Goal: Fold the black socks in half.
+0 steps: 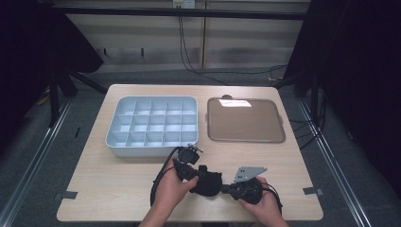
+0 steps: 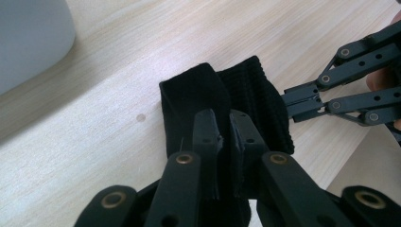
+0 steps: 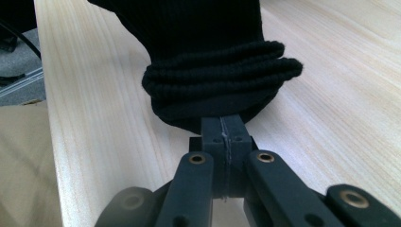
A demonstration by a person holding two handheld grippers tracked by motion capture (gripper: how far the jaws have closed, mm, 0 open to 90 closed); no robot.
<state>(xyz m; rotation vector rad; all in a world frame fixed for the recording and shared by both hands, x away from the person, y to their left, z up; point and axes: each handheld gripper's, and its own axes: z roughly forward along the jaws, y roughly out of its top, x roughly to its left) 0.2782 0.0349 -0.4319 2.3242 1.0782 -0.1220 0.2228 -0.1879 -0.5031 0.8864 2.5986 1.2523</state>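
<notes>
A black knitted sock (image 1: 208,183) with a ribbed cuff is bunched up near the table's front edge, between the person's two hands. My left gripper (image 1: 199,173) comes in from the upper left and is shut on the smooth part of the sock (image 2: 189,99); its jaws (image 2: 222,135) pinch a fold. My right gripper (image 1: 225,189) reaches in from the right, shut on the cuff end. In the right gripper view the jaws (image 3: 222,130) meet under the ribbed roll of the sock (image 3: 213,47). The left gripper view also catches the right gripper (image 2: 286,101) at the cuff.
A pale blue tray (image 1: 109,137) with several small compartments stands behind the hands at the centre left; its corner (image 2: 28,38) is close to the left gripper. A flat brown tray (image 1: 246,120) lies to its right. Bare wooden table (image 1: 118,189) lies to the left of the hands.
</notes>
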